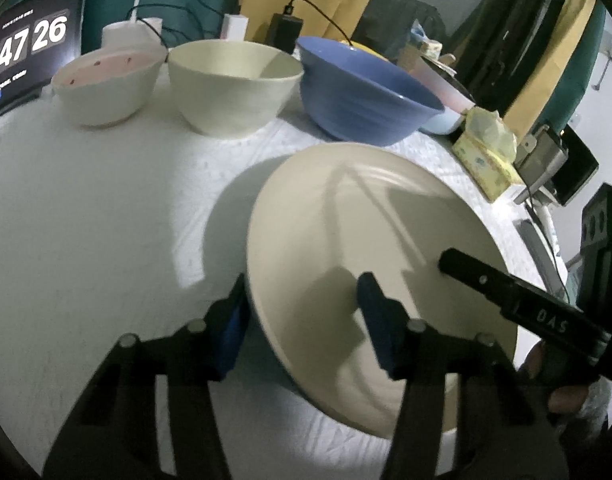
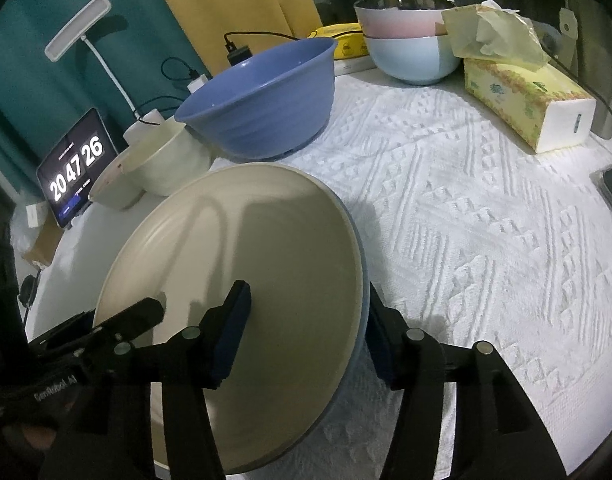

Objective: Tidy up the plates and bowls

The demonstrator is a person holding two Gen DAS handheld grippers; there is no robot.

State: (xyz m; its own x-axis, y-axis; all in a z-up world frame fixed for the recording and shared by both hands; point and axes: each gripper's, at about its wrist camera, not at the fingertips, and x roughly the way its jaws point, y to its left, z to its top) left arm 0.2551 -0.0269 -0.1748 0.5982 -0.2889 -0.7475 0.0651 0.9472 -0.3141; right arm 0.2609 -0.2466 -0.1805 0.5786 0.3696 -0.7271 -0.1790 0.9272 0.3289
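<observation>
I hold a wide round cream ceramic plate tilted above the white textured tablecloth, its opposite rims inside my left gripper and right gripper; whether the pads press, I cannot tell. Behind the plate stands a blue ribbed bowl.
</observation>
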